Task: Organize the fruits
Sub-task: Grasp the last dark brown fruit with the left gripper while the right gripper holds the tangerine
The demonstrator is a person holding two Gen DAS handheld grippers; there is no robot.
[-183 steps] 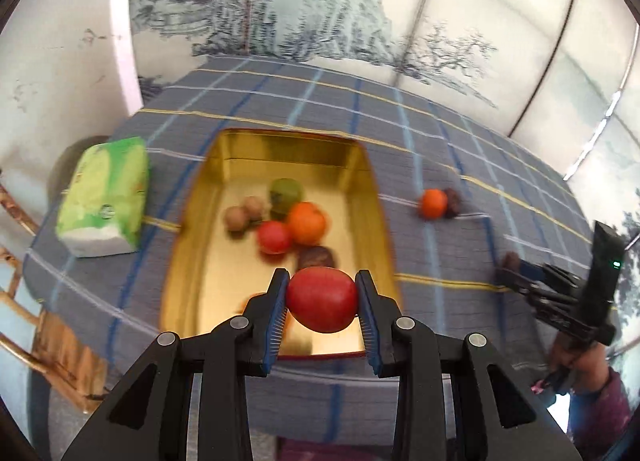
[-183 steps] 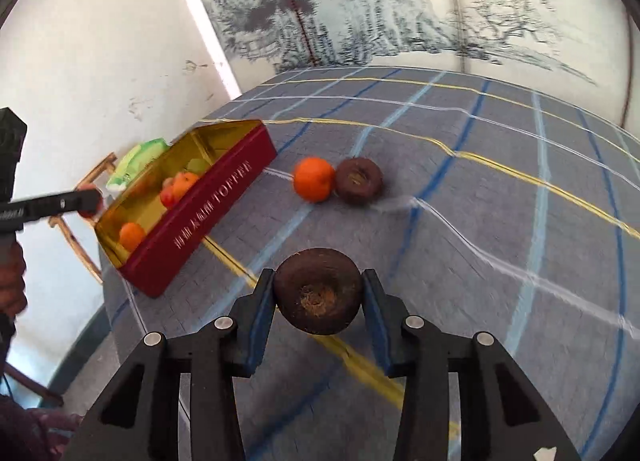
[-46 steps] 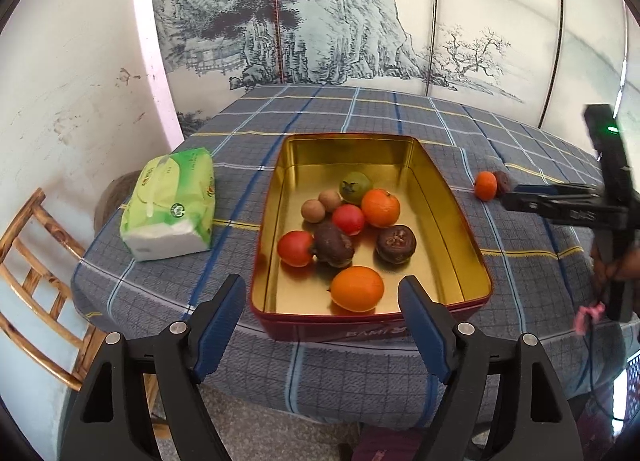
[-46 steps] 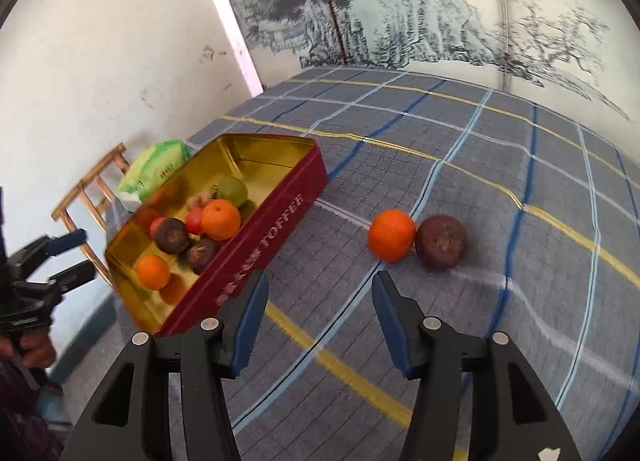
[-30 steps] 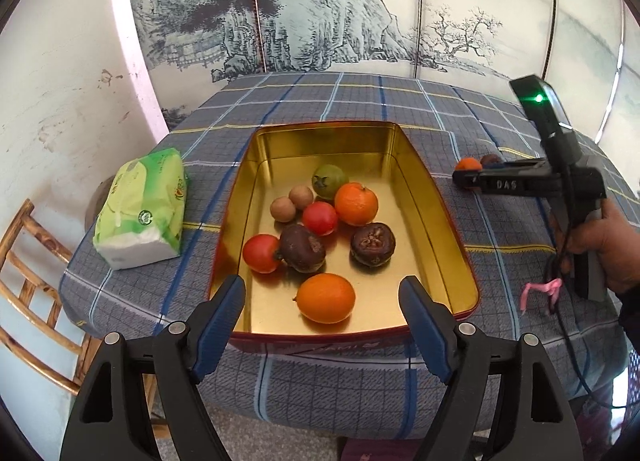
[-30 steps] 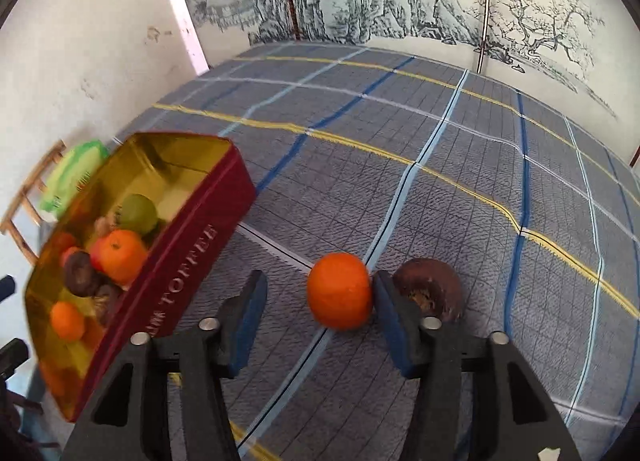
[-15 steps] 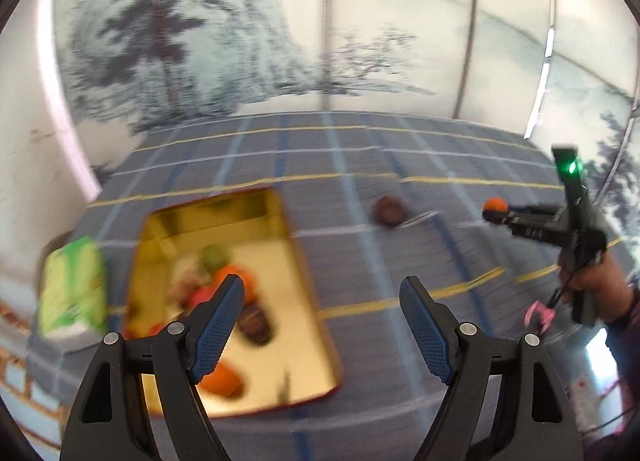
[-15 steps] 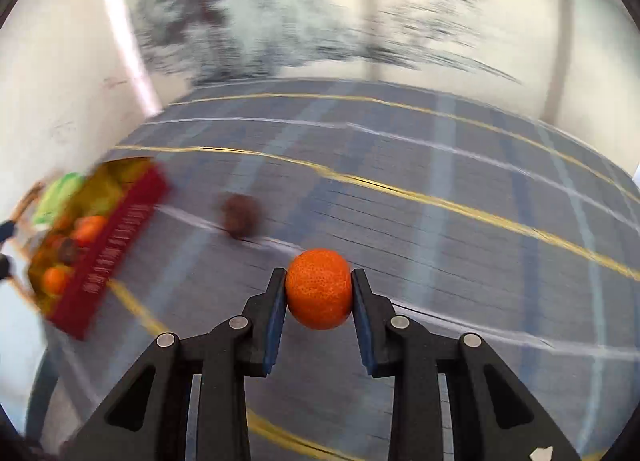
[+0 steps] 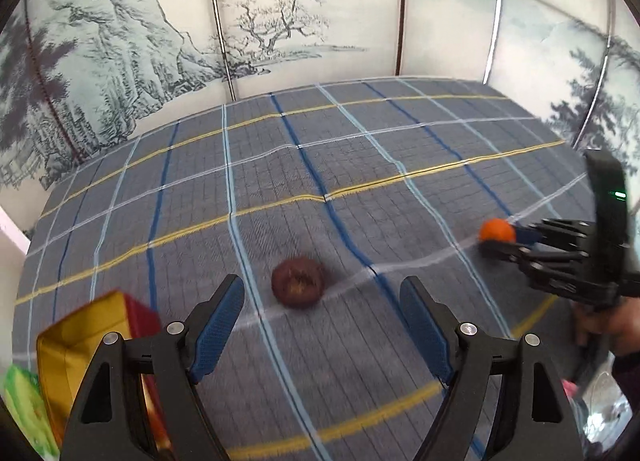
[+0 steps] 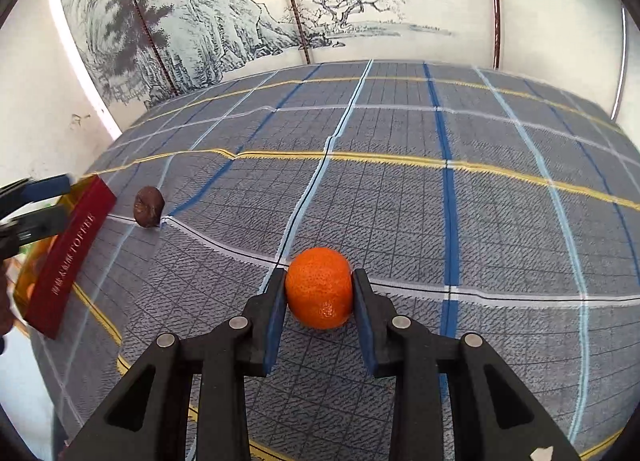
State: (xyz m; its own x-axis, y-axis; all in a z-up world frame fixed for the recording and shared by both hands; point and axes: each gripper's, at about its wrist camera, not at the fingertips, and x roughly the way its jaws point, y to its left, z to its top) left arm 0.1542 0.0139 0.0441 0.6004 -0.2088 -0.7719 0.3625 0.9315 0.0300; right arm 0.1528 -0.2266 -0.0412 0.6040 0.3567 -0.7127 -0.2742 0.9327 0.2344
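Observation:
My right gripper (image 10: 319, 289) is shut on an orange tangerine (image 10: 319, 287) and holds it just above the checked tablecloth; it also shows in the left wrist view (image 9: 496, 239) at the right, with the tangerine (image 9: 497, 230) in it. My left gripper (image 9: 320, 319) is open and empty, with a dark brown fruit (image 9: 298, 281) lying on the cloth just beyond and between its fingers. That fruit (image 10: 149, 206) also shows at the left in the right wrist view, beside the red and gold toffee tin (image 10: 72, 249).
The tin's corner (image 9: 92, 325) sits at the lower left of the left wrist view, with a green tissue pack (image 9: 24, 413) beyond it. A painted screen stands behind the table. The blue-grey checked cloth (image 10: 400, 181) covers the table.
The right gripper took the tangerine from beside the brown fruit and lifted it off to the right. The left gripper swung from over the tin toward the brown fruit, still open.

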